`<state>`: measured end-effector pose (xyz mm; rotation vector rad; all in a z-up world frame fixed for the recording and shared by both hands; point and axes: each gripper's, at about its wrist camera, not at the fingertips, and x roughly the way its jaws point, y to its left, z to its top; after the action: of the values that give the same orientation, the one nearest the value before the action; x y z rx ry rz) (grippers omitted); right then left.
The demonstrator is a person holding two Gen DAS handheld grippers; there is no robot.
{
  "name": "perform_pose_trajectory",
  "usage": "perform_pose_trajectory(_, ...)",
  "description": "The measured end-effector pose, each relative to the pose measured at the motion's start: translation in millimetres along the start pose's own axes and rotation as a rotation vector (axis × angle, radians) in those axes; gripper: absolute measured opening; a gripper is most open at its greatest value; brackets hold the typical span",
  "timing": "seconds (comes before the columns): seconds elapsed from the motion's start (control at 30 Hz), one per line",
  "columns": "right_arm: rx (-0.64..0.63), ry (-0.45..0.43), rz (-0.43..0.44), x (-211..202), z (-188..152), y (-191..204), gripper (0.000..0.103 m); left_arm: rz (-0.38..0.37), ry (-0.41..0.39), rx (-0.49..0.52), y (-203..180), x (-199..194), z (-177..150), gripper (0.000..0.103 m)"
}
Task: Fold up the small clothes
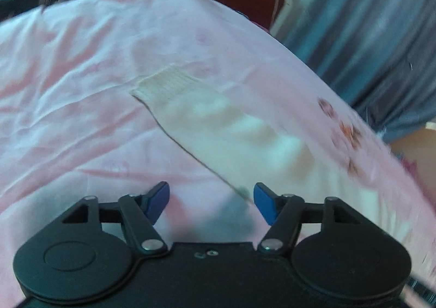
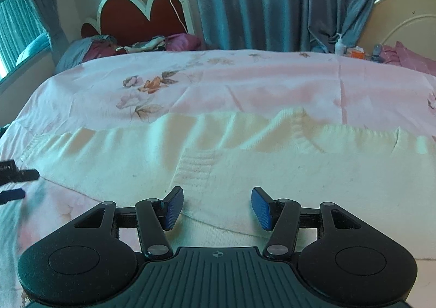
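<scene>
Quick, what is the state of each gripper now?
Left gripper: open, holding nothing.
Right gripper: open, holding nothing, above the cream sweater.

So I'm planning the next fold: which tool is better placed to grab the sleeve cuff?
Left, probably. The left tool is open and points along the sleeve to its ribbed cuff. The right tool, also open, hovers over the sweater body.

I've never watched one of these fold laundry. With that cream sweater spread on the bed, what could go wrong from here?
Three risks, as I judge them:
1. Both the left gripper and right gripper have open jaws holding nothing, so a pinch could catch the pink bedsheet along with the cream sweater.
2. The sweater is rumpled along its far edge, so a fold may come out crooked.
3. The left view is blurred, suggesting fast motion; the sleeve cuff might be missed.
</scene>
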<state>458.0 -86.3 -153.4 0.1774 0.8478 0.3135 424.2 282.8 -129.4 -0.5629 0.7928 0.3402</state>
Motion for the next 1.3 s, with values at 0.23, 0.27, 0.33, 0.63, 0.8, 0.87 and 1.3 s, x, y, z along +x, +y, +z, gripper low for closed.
perform_pose_trajectory(0.23, 0.048, -0.022, -0.023, 6, 6, -5, 0.055, -0.031, -0.053, -0.078, 11, 22, 24, 0.058)
perform_pose_trajectory(0.27, 0.047, -0.021, -0.027, 8, 6, -5, 0.055, -0.025, -0.063, -0.081, 11, 24, 26, 0.054)
perform_pose_trajectory(0.33, 0.026, 0.005, -0.054, 19, 3, -4, 0.055, 0.002, -0.085, -0.088, 12, 26, 27, 0.026)
perform_pose_trajectory(0.63, -0.047, 0.004, -0.100, 30, -6, 1, 0.055, -0.021, -0.195, -0.002, -2, 6, 27, 0.003)
perform_pose_trajectory(0.8, 0.082, -0.021, -0.040, 13, 2, -17, 0.055, -0.186, -0.255, 0.169, -61, -36, 17, 0.003)
perform_pose_trajectory(0.87, 0.128, -0.041, -0.037, 2, 2, -29, 0.055, -0.280, -0.251, 0.240, -93, -50, 6, 0.003)
perform_pose_trajectory(1.3, 0.259, -0.081, -0.159, -82, -30, -131, 0.055, -0.641, 0.044, 0.677, -281, -40, -148, 0.005)
